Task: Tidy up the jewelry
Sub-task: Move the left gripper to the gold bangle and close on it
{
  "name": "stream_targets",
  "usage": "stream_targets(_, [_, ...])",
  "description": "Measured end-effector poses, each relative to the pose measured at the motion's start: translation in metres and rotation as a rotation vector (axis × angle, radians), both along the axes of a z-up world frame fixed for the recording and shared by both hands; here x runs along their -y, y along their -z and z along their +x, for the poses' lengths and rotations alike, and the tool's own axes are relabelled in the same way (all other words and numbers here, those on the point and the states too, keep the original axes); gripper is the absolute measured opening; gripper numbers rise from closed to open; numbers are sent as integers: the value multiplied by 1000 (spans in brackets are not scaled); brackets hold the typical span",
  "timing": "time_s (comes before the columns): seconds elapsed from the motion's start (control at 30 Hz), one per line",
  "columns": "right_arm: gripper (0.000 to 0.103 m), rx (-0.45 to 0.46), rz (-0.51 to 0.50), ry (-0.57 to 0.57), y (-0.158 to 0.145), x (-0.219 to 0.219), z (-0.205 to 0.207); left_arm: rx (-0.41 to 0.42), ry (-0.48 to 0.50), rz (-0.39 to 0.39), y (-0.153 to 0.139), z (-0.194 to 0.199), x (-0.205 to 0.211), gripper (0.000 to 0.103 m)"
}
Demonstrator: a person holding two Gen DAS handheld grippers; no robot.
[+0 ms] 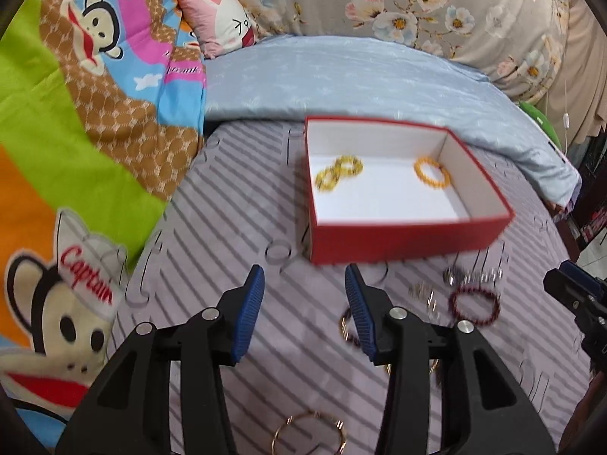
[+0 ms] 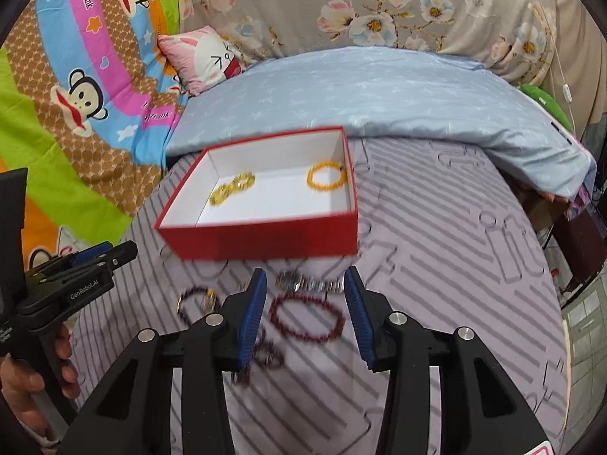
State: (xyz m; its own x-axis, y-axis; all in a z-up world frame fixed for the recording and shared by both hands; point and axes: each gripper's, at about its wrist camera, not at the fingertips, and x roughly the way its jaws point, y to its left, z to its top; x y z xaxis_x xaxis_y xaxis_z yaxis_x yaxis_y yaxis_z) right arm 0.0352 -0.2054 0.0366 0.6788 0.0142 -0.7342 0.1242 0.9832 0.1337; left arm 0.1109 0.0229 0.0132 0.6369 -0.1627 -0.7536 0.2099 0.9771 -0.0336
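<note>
Yellow bracelets (image 2: 327,176) lie inside the open red box (image 2: 261,240).

Striped purple sheet (image 1: 242,204), blue duvet (image 2: 379,91), cartoon-monkey blanket (image 1: 76,113), perhaps a rabbit cushion (image 2: 205,57).

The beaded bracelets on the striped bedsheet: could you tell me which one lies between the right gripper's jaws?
The large dark red beaded bracelet, lying flat as an open ring; the other dark bracelet lies off to the left.

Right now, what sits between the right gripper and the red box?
In the right wrist view, the dark red bead bracelet lies within the open right gripper, and a silver watch lies beyond it, short of the red box.
</note>
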Motion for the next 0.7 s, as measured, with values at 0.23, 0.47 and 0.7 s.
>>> stream_targets(0.23, [42,-56,5,-10,27,-16,-40,-62,-5,50,37,-42,-17,43])
stream_targets(0.47, [42,-102,38,-20,46,-25,-59,-132,-27,68,71,-65,-35,42])
stream_targets(0.7, [42,-120,43,-37,53,-34,-60,-100,-18,68,74,-75,-34,39])
